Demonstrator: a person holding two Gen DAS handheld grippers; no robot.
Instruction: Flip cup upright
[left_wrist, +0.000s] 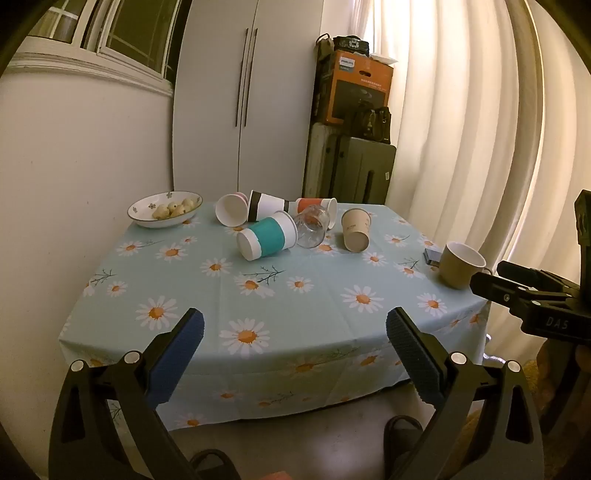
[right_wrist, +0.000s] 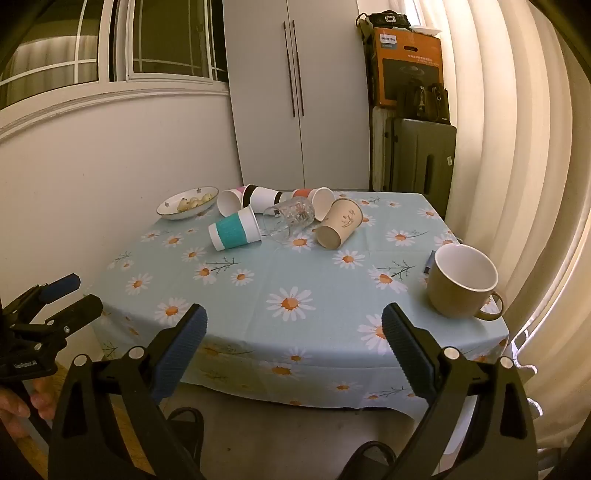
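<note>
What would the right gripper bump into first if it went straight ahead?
Probably the daisy-print tablecloth at the table's near edge; the right gripper is open and short of it. No cup sits directly ahead there, though depth is unclear.

Left tool (left_wrist: 294, 334) and right tool (right_wrist: 294, 330) both gape wide, empty.

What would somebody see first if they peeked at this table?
Probably the heap of tipped-over cups at the far middle: a teal-banded cup, a clear glass and a beige paper cup all lie on their sides. Then the big tan mug standing upright near the right edge of the daisy tablecloth.
</note>
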